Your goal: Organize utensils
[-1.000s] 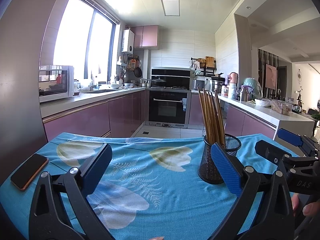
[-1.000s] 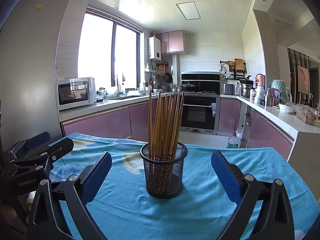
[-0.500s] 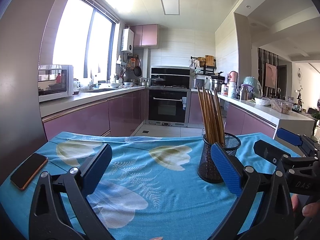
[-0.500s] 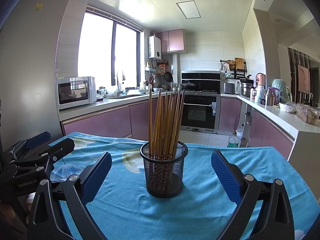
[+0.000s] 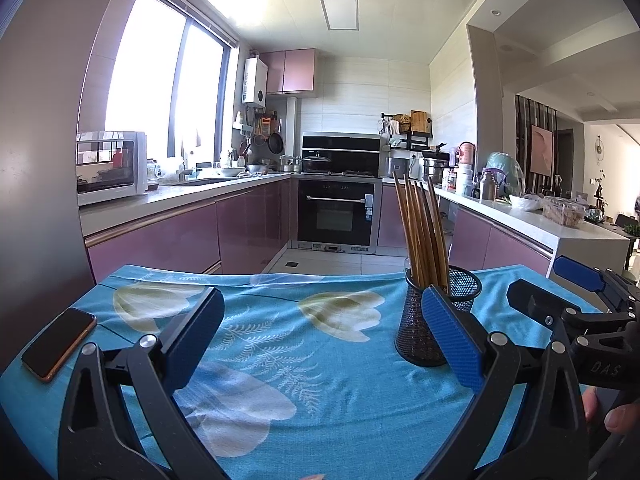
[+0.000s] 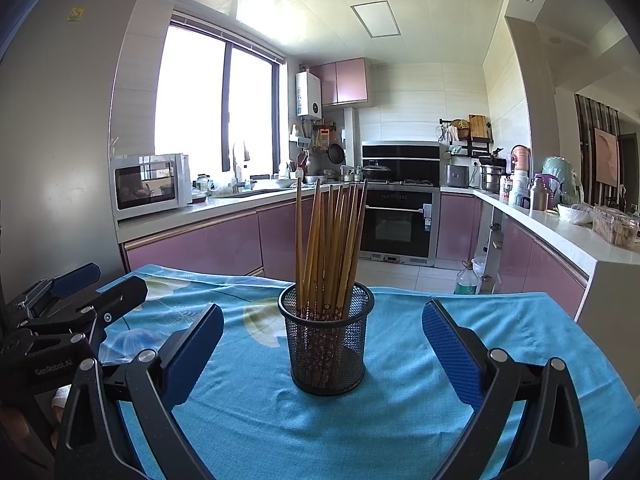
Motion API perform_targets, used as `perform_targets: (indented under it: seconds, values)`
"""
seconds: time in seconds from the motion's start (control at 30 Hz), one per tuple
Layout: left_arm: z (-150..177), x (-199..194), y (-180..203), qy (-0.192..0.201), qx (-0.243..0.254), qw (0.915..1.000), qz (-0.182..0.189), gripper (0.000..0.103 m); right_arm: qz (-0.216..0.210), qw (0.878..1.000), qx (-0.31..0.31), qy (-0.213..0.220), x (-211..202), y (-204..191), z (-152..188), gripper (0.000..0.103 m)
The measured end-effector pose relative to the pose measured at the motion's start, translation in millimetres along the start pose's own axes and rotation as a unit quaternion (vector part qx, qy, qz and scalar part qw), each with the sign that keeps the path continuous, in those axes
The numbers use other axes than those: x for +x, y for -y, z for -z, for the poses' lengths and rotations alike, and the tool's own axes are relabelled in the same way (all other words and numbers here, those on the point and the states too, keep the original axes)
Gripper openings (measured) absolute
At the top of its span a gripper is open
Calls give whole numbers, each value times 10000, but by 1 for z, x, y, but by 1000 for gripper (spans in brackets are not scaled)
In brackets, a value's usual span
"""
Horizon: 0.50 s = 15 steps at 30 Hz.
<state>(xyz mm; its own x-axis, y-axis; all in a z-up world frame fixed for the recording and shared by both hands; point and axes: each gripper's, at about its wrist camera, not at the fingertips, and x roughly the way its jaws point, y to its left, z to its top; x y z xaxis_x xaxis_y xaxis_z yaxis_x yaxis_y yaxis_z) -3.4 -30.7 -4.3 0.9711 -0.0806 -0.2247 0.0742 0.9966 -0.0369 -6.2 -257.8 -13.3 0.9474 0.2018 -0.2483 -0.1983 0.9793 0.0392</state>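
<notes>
mesh cup (image 5: 416,334): in the left wrist view its right side sits behind the left gripper's right finger (image 5: 452,344).
chopsticks (image 6: 328,240): lower ends blur behind the mesh; count unclear.
phone (image 5: 60,342): dark screen, nothing readable.
person's fingers (image 5: 618,416): cut off at the right edge, behind the right gripper (image 5: 560,300).
far counter jars: probably bottles, too small to tell.

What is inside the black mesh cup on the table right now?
The mesh cup holds a bundle of wooden chopsticks standing upright, tips fanning out above the rim. Their patterned lower ends show through the mesh; the cup's bottom is hidden by them.
</notes>
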Motion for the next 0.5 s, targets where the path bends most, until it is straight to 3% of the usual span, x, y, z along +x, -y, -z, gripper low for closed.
perform_targets:
  seconds: [0.23,0.33,0.5]
  values:
    - [0,0,1,10,54,10000,3,97,-40,10000,-35,-66,2,0,0,96]
    - [3,11,-1,-361,-76,9991,197,97,-80,9997,-91,-222,7,0,2,96]
    - [17,43,-8,-1152,-164,9931,126,97,-67,9963,-124,-846,27,9,13,96]
